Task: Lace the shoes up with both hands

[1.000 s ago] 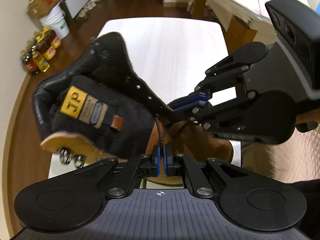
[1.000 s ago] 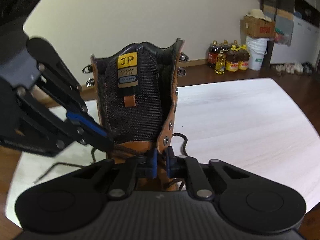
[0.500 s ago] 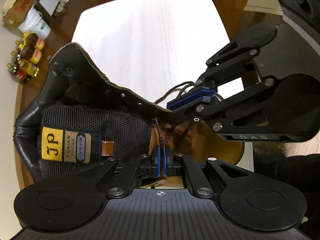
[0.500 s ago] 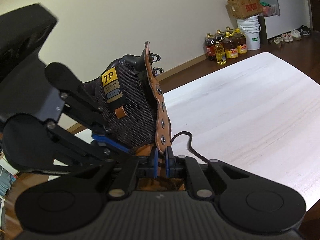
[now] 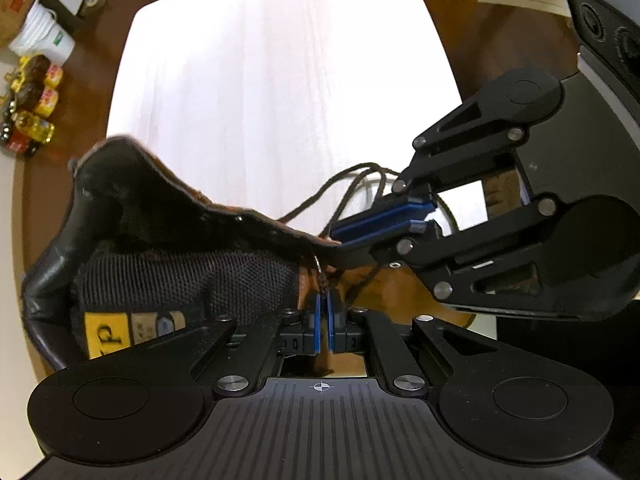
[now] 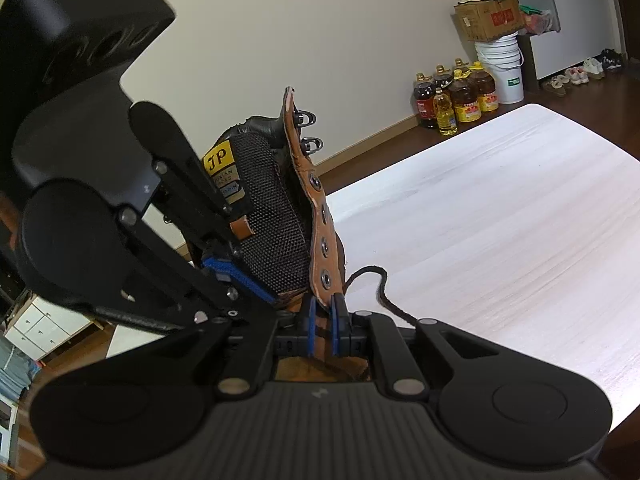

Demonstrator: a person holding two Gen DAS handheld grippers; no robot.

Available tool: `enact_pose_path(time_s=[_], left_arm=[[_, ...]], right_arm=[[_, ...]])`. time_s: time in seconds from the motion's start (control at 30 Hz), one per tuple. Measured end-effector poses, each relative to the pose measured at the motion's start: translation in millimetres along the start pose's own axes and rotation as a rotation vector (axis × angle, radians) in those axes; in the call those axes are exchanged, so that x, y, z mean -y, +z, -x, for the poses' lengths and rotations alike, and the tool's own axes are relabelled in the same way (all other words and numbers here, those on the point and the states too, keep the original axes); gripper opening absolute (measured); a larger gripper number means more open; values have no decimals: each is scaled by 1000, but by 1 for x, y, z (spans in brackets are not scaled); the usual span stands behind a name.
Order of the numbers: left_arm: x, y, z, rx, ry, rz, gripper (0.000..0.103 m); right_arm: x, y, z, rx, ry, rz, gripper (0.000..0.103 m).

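Both tools had been swung round the boot [image 6: 276, 216], bringing its eyelet flap edge-on. At lower centre, the left tool [image 5: 323, 300] was clenched on the braided lace [image 5: 322, 282]; the right tool [image 6: 323, 312] was clamped on the stiff tan eyelet flap [image 6: 316, 216]. Threading was judged midway. Beyond lay the pale grained surface [image 6: 500, 216] carrying the mesh-lined boot.

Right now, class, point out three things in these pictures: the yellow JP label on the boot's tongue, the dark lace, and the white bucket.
yellow JP label [image 6: 218, 159]: right wrist view, the label's centre.
lace [image 6: 382, 286]: right wrist view, the loop lying on the table.
white bucket [image 6: 503, 67]: right wrist view, its side wall.
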State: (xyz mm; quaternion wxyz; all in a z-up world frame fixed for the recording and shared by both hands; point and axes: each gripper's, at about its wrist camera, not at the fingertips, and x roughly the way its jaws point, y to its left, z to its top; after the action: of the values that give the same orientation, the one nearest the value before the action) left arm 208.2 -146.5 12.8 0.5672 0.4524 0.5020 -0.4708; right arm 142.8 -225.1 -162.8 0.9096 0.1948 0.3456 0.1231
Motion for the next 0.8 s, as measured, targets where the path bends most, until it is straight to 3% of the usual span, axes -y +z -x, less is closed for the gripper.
enact_pose_path(time_s=[0.23, 0.37, 0.5, 0.67, 0.8], left_arm=[[-1, -6, -3, 20, 19, 22, 4], [0, -16, -7, 28, 23, 27, 4], [-1, -29, -7, 59, 21, 45, 4], [-2, -39, -10, 82, 26, 60, 4], [-1, -31, -15, 94, 22, 71, 4]], right_arm=[[4, -1, 1, 2, 12, -20, 9], [13, -1, 8, 10, 67, -80, 10], [47, -3, 16, 52, 127, -310, 14], [100, -27, -8, 50, 353, -782, 18], [111, -42, -25, 40, 449, -932, 20]])
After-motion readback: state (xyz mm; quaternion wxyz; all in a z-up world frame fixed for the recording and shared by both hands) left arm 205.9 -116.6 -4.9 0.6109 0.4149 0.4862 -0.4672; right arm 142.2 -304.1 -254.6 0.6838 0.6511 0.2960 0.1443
